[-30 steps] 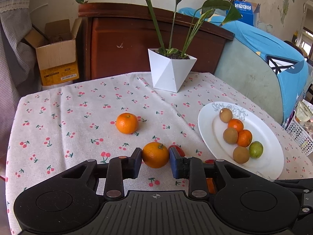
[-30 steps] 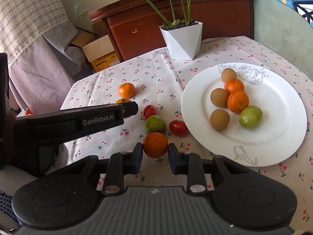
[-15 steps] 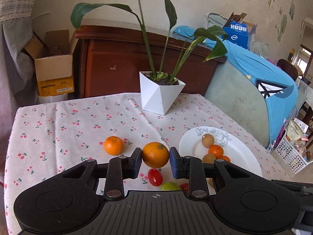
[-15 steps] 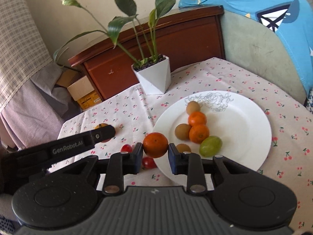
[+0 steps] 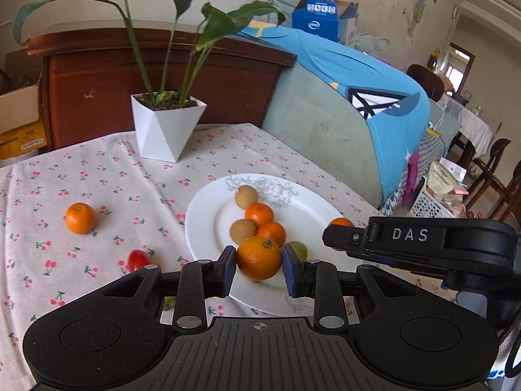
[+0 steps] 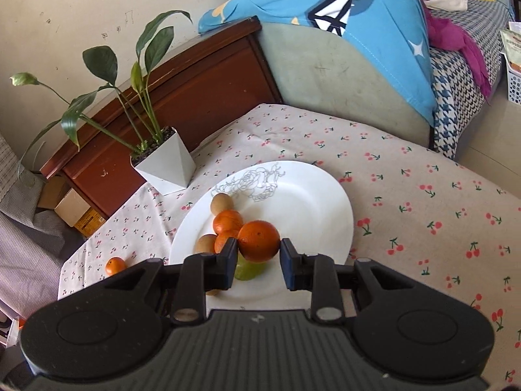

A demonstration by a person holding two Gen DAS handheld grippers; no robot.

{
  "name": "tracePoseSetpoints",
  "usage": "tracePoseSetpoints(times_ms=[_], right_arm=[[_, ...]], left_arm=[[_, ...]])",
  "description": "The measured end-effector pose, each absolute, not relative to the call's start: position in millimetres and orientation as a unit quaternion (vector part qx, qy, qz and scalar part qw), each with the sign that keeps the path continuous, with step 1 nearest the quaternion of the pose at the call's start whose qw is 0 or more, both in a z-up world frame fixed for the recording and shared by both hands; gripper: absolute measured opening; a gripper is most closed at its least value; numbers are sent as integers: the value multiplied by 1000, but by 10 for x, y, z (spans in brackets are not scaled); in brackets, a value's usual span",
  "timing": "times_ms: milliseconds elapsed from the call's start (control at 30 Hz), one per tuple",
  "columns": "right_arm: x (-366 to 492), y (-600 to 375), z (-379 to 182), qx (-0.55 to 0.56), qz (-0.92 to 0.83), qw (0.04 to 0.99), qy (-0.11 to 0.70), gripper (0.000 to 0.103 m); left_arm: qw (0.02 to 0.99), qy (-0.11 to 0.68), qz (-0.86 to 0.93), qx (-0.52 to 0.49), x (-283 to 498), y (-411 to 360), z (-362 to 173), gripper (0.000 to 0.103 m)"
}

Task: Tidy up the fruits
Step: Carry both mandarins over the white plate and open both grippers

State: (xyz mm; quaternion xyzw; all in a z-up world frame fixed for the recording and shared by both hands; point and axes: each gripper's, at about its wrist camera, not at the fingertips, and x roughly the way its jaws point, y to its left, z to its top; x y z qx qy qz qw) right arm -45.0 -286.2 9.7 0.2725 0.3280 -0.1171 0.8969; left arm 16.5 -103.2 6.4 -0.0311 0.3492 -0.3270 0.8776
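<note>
My left gripper (image 5: 259, 260) is shut on an orange (image 5: 259, 257) and holds it above the near rim of the white plate (image 5: 312, 205). My right gripper (image 6: 257, 254) is shut on another orange (image 6: 259, 241) and holds it above the plate (image 6: 312, 202). The right gripper's body also shows in the left wrist view (image 5: 420, 244). The plate carries two small oranges (image 5: 259, 214), brown fruits (image 5: 246, 196) and a green fruit (image 5: 299, 249). A loose orange (image 5: 79, 218) and a red fruit (image 5: 138, 259) lie on the cloth to the left.
A white plant pot (image 5: 166, 127) stands at the table's far side. A brown cabinet (image 5: 97, 75) is behind it. A sofa with a blue cover (image 5: 358, 107) borders the table on the right. The cherry-print tablecloth (image 6: 407, 195) covers the table.
Both grippers lifted their oranges off the cloth and carried them right, over the plate. Both stayed shut on the oranges.
</note>
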Motion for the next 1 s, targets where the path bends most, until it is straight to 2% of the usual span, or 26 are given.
tracePoseSetpoints(times_ms=[500,633,733,767,833,933,1000], right_arm=[[-511,-3045,-28,313,-135,876,342,28],[-515,-3066,-36,321,-139,873,339,31],[-530,-3075,-7,322,-141,876,331,31],[-534,-3076,-1,323,-141,876,329,31],[-539,-3085,7,325,-141,876,328,32],[-539,-3090,15,326,-140,876,327,32],[-538,-3084,18,327,-137,876,327,32]], left_arm=[[866,369,-337,-7,83,-1357,-106,28],[868,370,-332,-6,95,-1375,-130,28],[870,367,-329,-8,95,-1372,-112,33],[871,365,-328,-8,96,-1374,-99,42],[876,358,-323,-10,91,-1359,-75,51],[881,352,-316,-11,101,-1326,-33,51],[884,353,-307,-14,124,-1292,-6,55]])
